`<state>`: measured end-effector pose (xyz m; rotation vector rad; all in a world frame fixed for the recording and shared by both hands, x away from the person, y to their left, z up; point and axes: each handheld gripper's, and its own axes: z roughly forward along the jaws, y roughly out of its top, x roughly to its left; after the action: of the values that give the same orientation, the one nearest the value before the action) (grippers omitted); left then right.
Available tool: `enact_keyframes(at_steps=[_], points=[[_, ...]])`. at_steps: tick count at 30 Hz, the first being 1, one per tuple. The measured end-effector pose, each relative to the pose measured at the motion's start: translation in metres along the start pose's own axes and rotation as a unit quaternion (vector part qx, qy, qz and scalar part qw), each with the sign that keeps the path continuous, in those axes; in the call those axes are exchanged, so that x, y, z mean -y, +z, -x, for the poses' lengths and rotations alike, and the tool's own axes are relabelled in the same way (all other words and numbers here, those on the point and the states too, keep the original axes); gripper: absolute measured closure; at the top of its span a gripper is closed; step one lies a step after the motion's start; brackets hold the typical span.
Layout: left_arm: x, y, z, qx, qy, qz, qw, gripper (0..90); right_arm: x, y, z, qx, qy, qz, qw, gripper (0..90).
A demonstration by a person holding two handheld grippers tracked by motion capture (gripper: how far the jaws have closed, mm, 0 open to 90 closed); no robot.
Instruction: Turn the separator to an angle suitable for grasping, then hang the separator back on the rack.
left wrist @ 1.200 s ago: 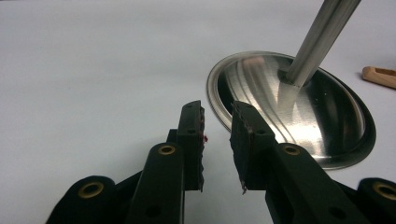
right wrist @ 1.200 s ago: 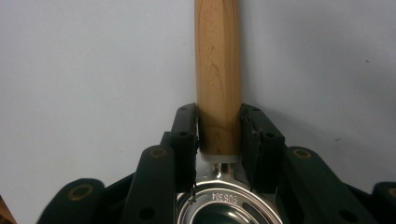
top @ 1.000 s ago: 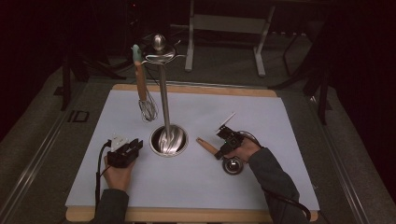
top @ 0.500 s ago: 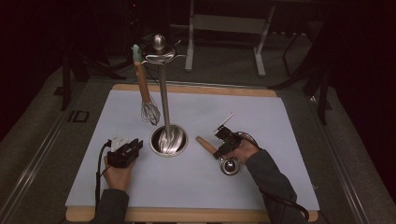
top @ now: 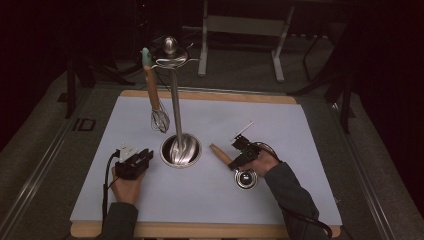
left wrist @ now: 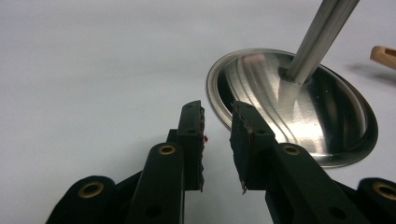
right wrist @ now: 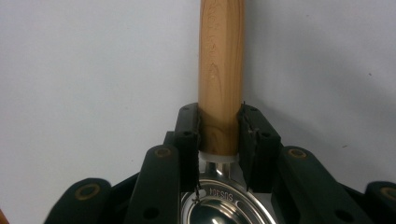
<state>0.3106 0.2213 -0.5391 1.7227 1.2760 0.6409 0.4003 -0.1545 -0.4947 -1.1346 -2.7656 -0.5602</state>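
A steel ladle (top: pixel 246 178) with a wooden handle (right wrist: pixel 220 70) lies on the white mat, right of the stand. My right gripper (right wrist: pixel 219 114) points along that handle; its jaws have just been closing and the pads now press on the handle's lower end, just above the steel bowl. In the high view the right gripper (top: pixel 235 161) rests low on the mat. My left gripper (left wrist: pixel 217 109) stands open with nothing between its jaws, just left of the stand's round steel base (left wrist: pixel 303 116). From above, the left gripper (top: pixel 142 156) sits beside that base (top: pixel 181 150).
A steel pole (top: pixel 175 105) rises from the base to a hook top, where a whisk (top: pixel 159 120) with a wooden handle hangs. The white mat (top: pixel 300 130) covers a wooden board. Dark floor and metal frames lie beyond the table's far edge.
The right hand and forearm have settled slightly lower over the ladle. The left hand has kept still.
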Motion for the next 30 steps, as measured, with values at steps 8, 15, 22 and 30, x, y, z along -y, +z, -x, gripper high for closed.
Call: enact_keyframes(at_steps=[8,15,22,30], points=[[0.0,0.0,0.0,0.0,0.0,0.0,1.0,74.3,0.001,-0.006,0.0,-0.002,0.004,0.02,0.9998,71.0],[0.0,0.0,0.0,0.0,0.0,0.0,1.0,74.2,0.003,-0.013,-0.001,-0.008,0.01,0.044,0.999,71.0],[0.0,0.0,0.0,-0.001,0.0,0.001,1.0,74.3,0.004,-0.02,-0.003,-0.008,0.007,0.06,0.9981,71.1],[0.0,0.0,0.0,-0.001,0.0,0.001,1.0,74.2,0.006,-0.027,-0.004,-0.011,0.008,0.087,0.9962,71.1]])
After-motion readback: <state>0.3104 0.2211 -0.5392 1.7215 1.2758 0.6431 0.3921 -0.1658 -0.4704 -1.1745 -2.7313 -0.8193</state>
